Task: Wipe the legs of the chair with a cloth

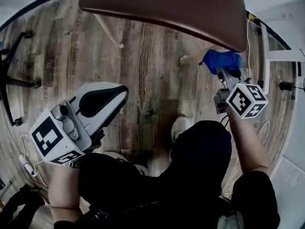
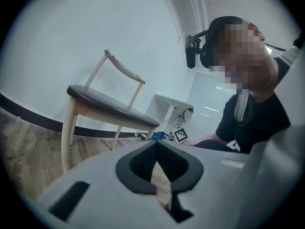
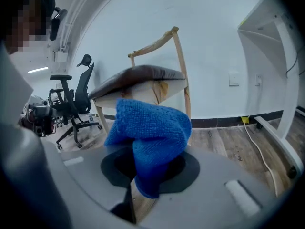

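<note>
We hold the right hand-held gripper (image 3: 139, 187) with its jaws closed on a blue cloth (image 3: 148, 130), which bunches up above the tips and hangs down between them. In the head view this hand-held gripper (image 1: 223, 78) reaches forward under the right edge of the chair seat (image 1: 162, 4), and the cloth (image 1: 220, 60) lies over the upper part of a pale wooden leg (image 1: 194, 57) that slants down to the floor. We cannot tell whether the cloth presses on the wood. In the right gripper view that leg (image 3: 187, 101) rises just behind the right edge of the cloth.

Our left hand-held gripper (image 2: 159, 173) carries nothing. Its jaws are drawn together at the tips, with only a thin sliver of floor showing between them. It hangs low at our left knee (image 1: 102, 99), well apart from the chair (image 2: 107, 104), which stands beyond it on the wooden floor (image 1: 143, 75) against a white wall.

A black office chair (image 3: 78, 97) stands farther off. A white cable (image 3: 259, 147) trails across the floor boards.
</note>
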